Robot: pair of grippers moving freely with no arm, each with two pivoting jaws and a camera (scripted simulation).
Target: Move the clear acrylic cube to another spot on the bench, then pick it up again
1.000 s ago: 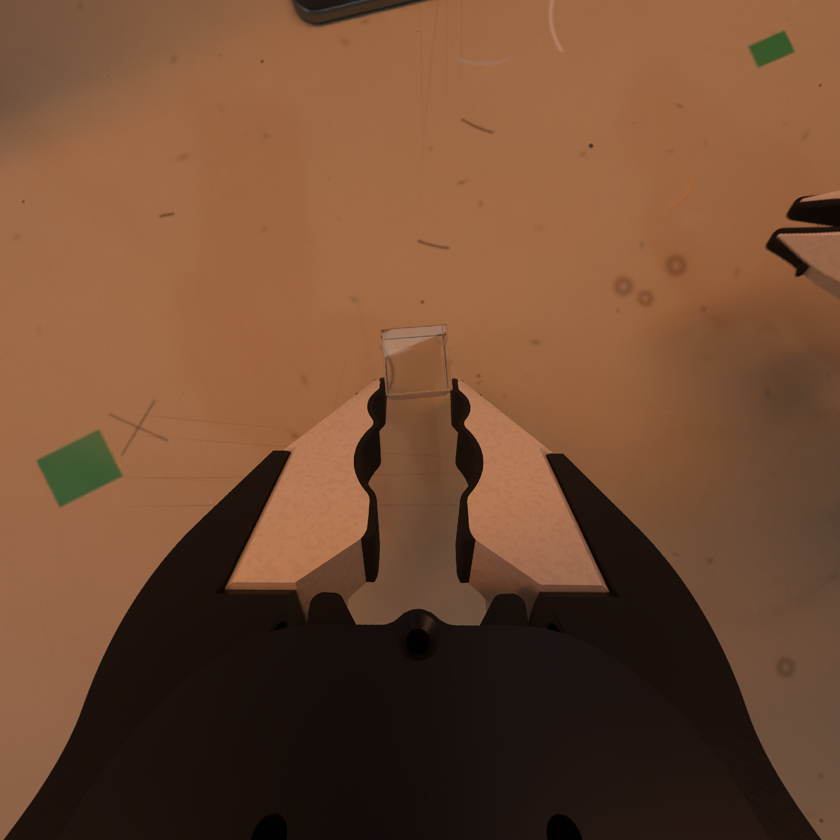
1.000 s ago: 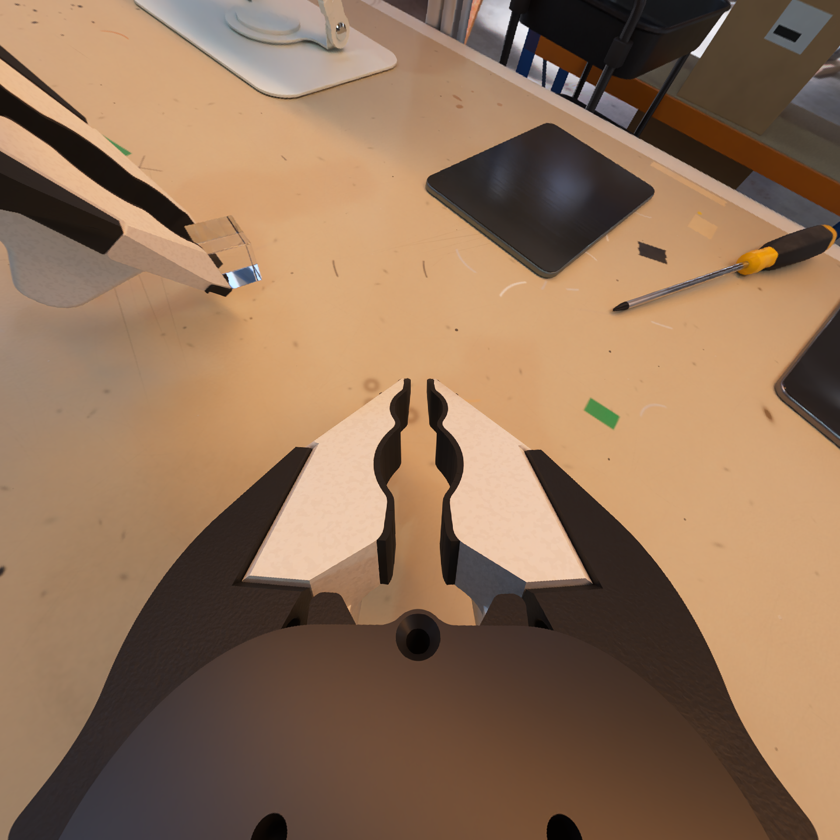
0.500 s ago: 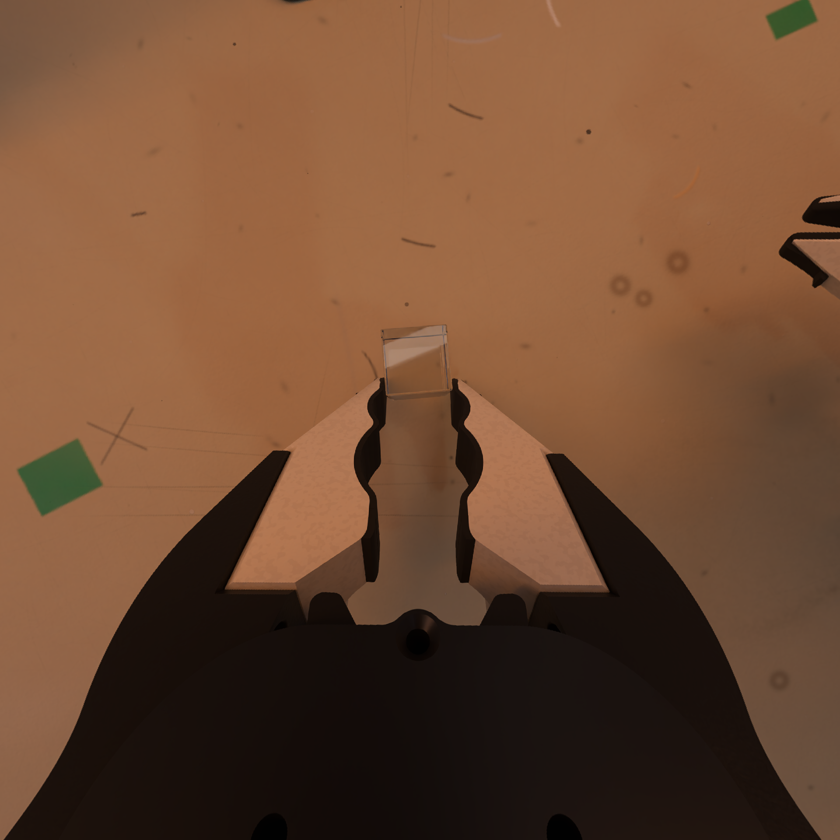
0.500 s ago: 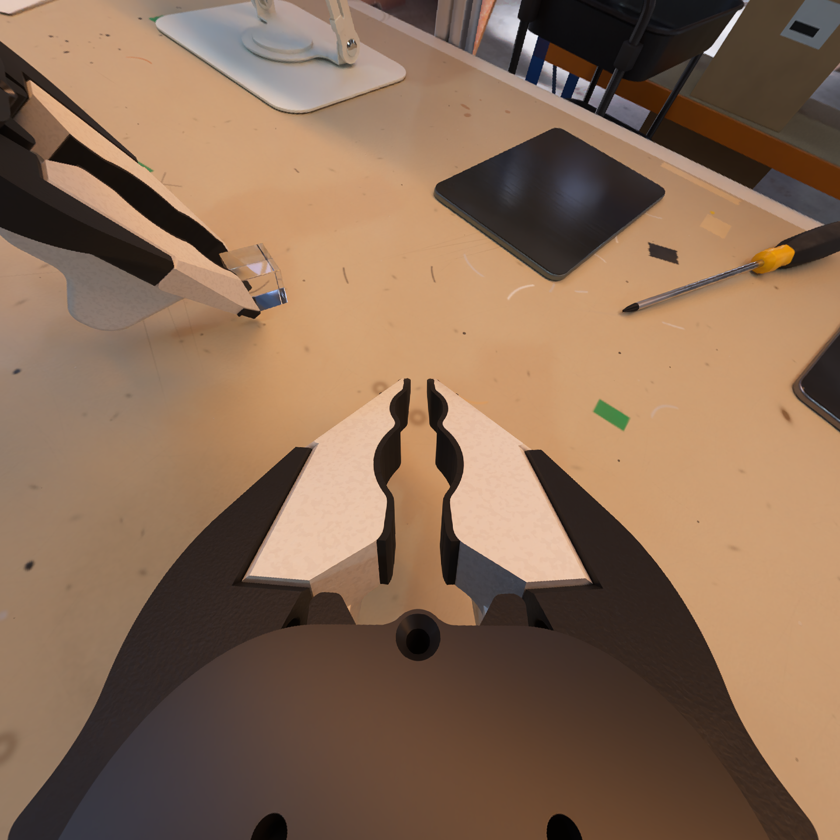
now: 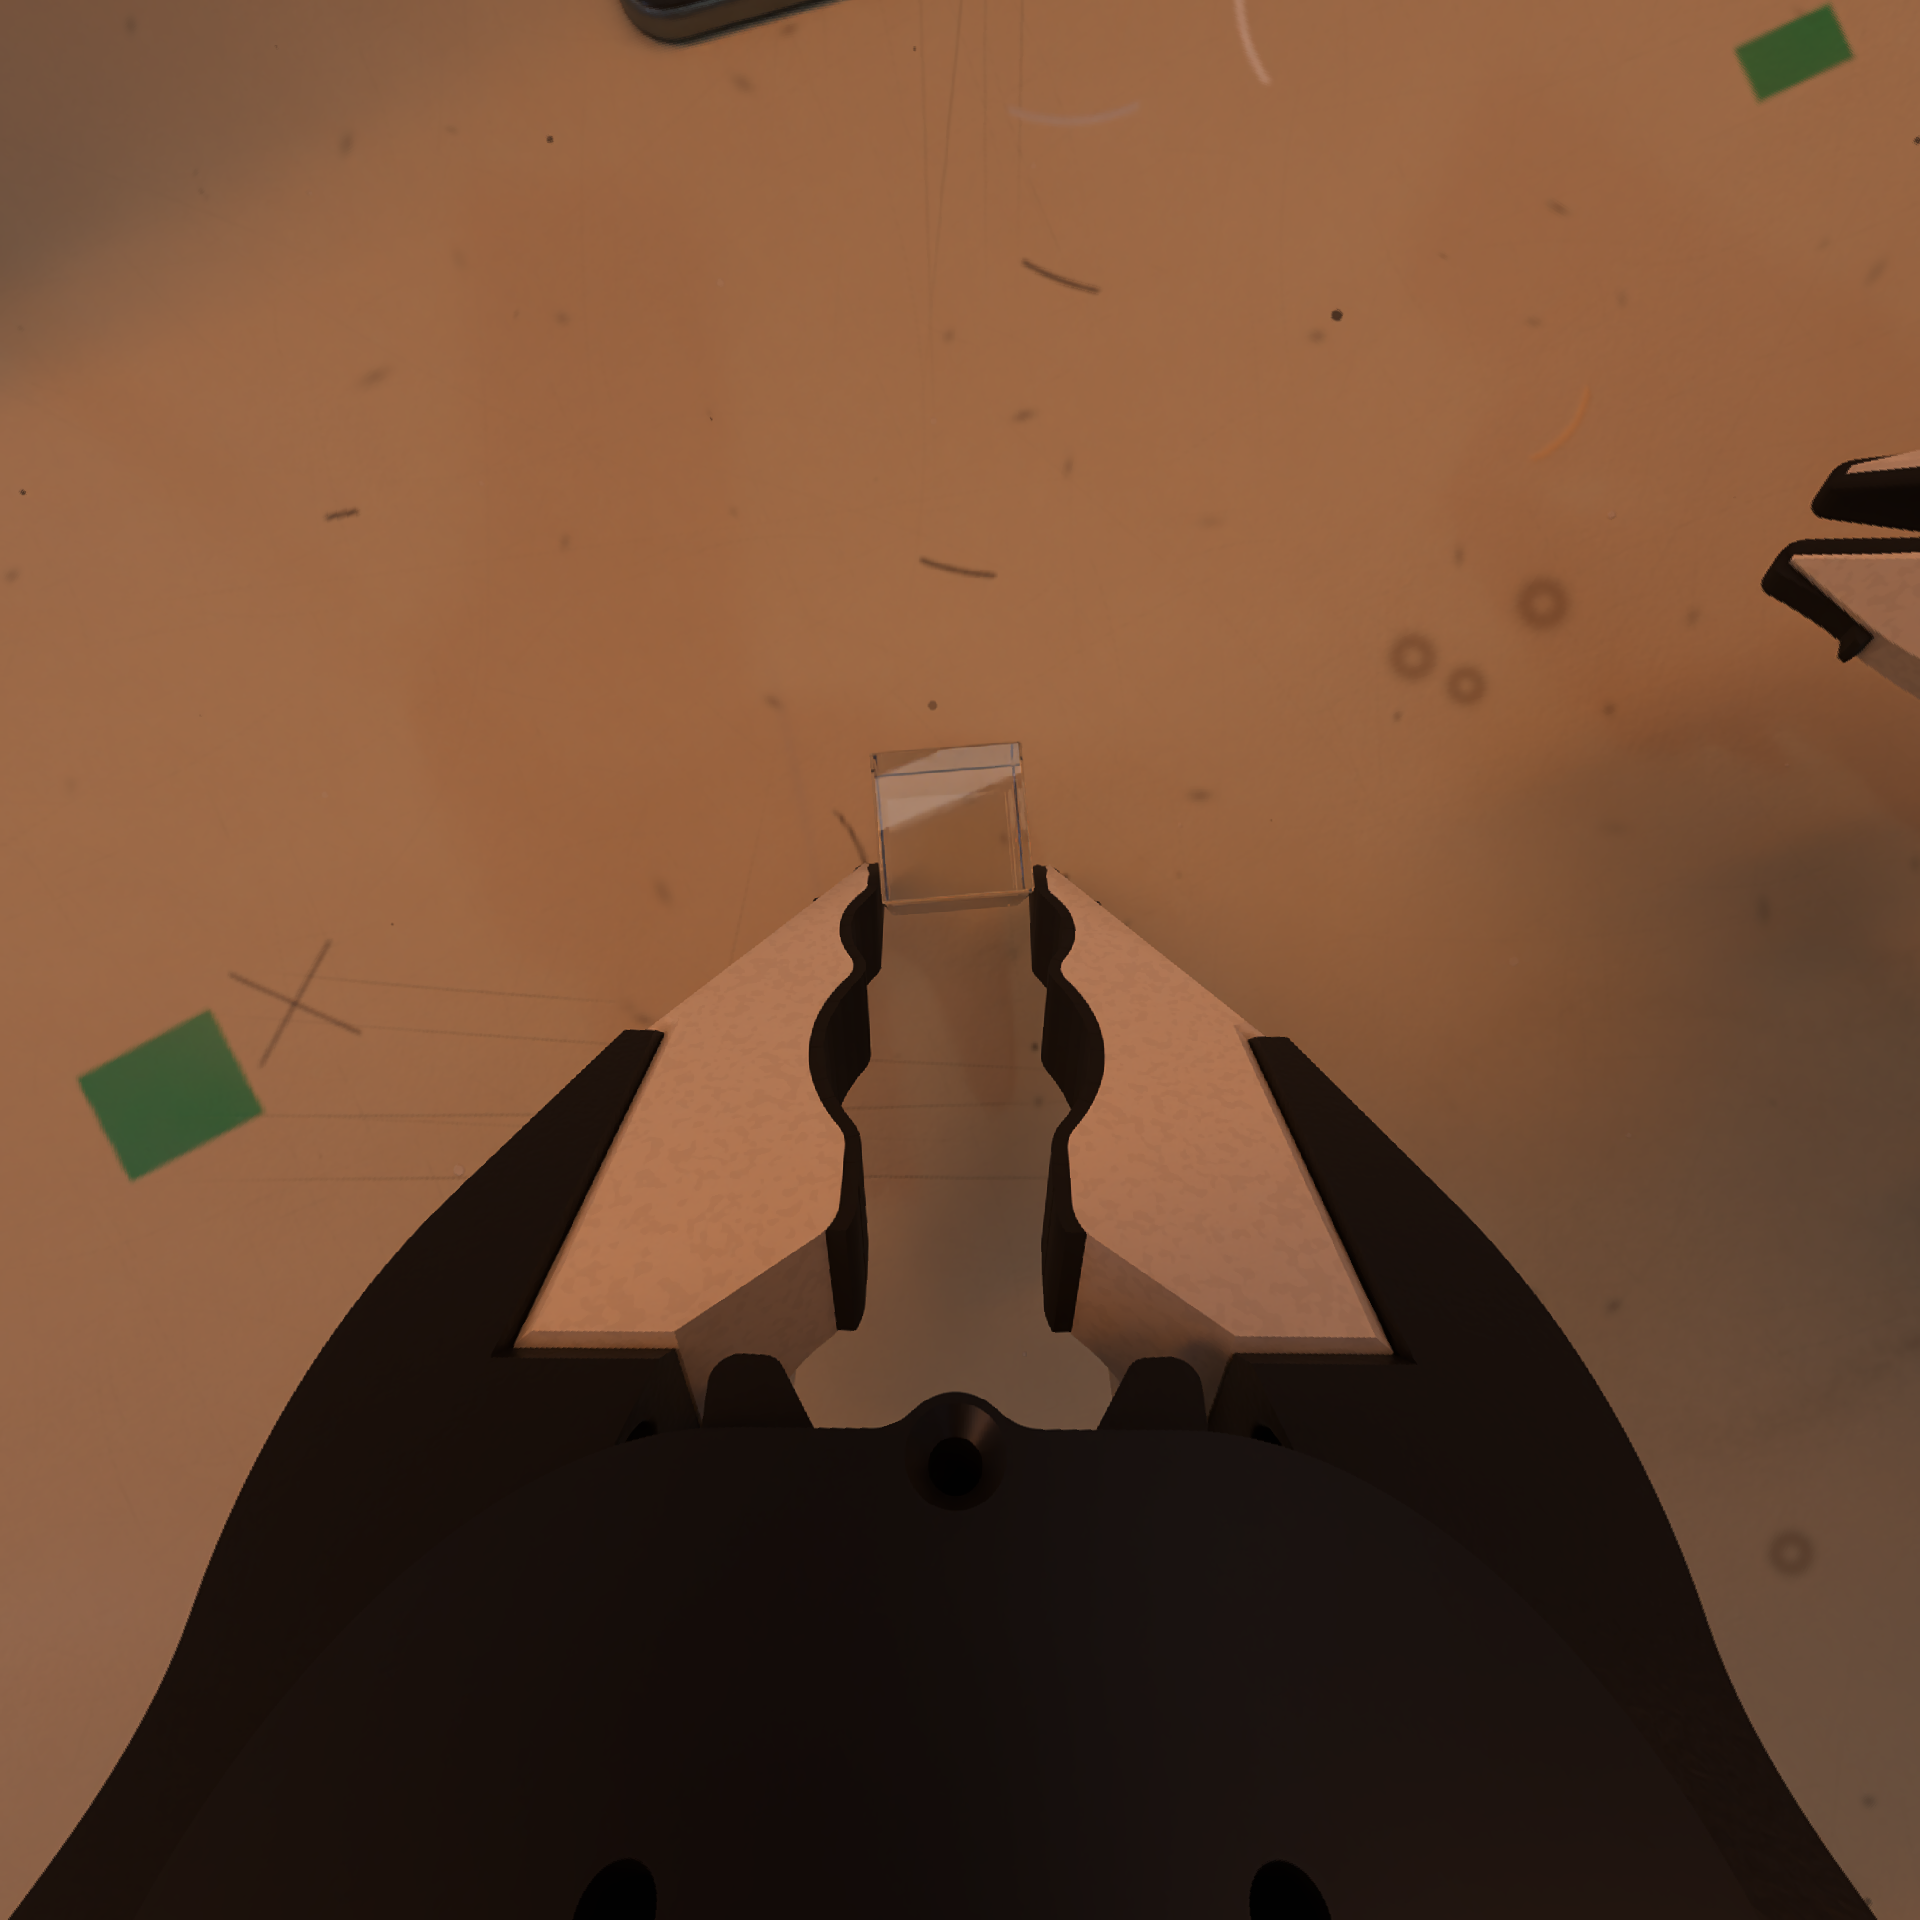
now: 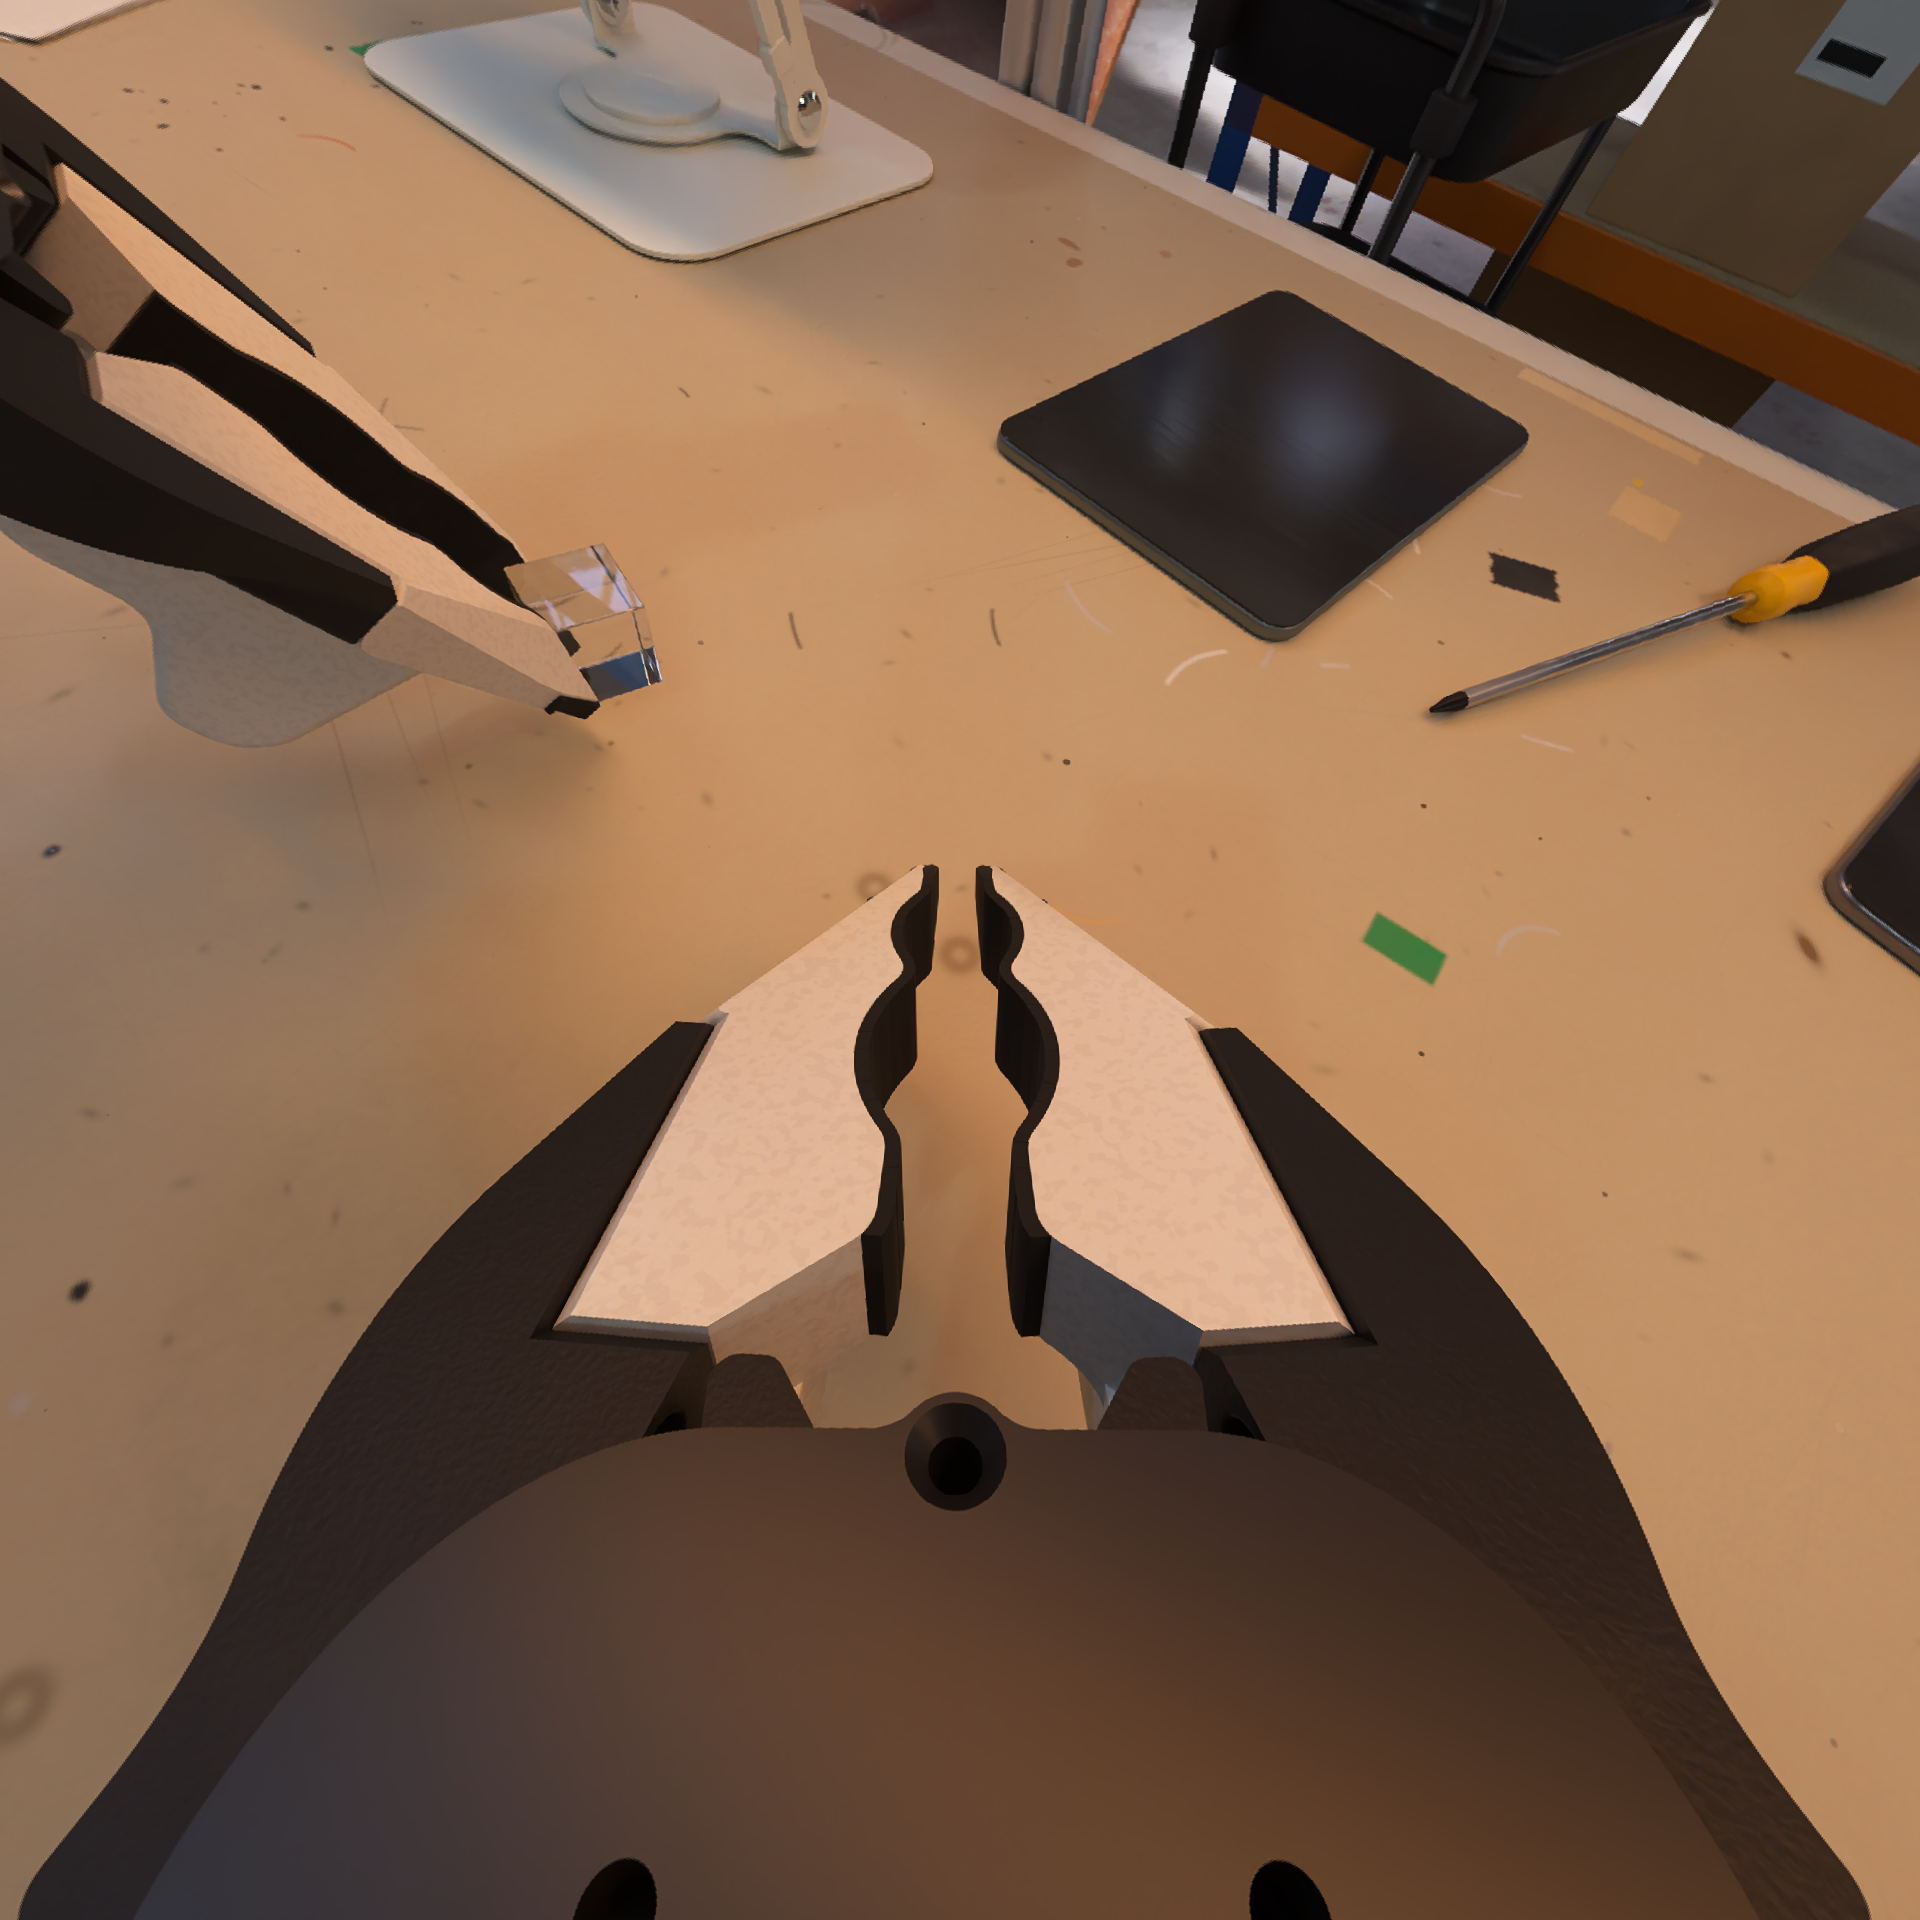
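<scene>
The left gripper pinches the clear cube at its fingertips, just above the bench, left of the black pad; the right gripper, nearly closed with a narrow gap, holds nothing

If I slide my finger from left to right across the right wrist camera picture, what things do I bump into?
Left gripper pinching the clear acrylic cube → white flat stand base → square black pad → small green tape patch → yellow-collared black-handled screwdriver.
</scene>
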